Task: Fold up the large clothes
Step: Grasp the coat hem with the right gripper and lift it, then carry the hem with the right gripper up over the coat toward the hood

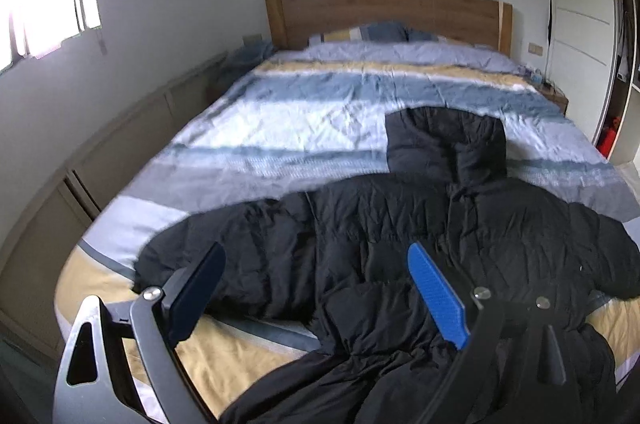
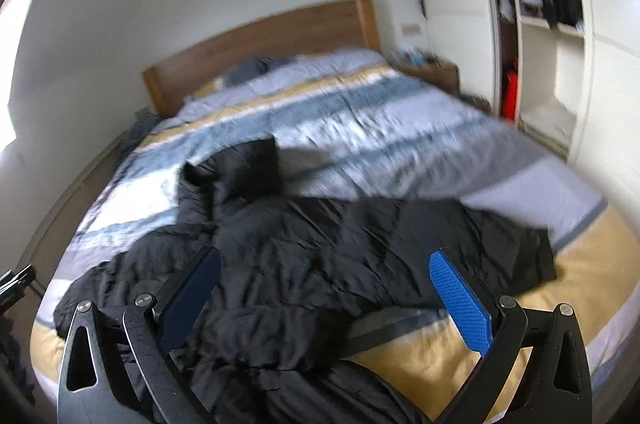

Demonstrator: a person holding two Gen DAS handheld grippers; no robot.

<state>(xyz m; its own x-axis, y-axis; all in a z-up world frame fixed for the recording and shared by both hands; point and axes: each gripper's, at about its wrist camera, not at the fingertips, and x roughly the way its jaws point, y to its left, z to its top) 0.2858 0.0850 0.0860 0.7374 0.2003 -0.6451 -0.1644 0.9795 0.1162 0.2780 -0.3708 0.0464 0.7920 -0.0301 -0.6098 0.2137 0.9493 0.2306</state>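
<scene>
A large black puffer jacket [image 1: 380,224] lies spread across the near end of the bed, hood towards the headboard and sleeves out to both sides. It also shows in the right wrist view [image 2: 320,248]. My left gripper [image 1: 316,256] is open and empty, held above the jacket's body. My right gripper [image 2: 326,264] is open and empty too, above the jacket near its right sleeve [image 2: 500,248]. The jacket's lower hem hangs towards the bed's near edge and is partly hidden by the gripper frames.
The bed [image 1: 280,120] has a striped blue, white and yellow cover and a wooden headboard [image 1: 384,12]. A low cabinet [image 1: 100,152] runs along the left wall. An open wardrobe [image 2: 536,24] and a nightstand [image 2: 432,72] stand to the right.
</scene>
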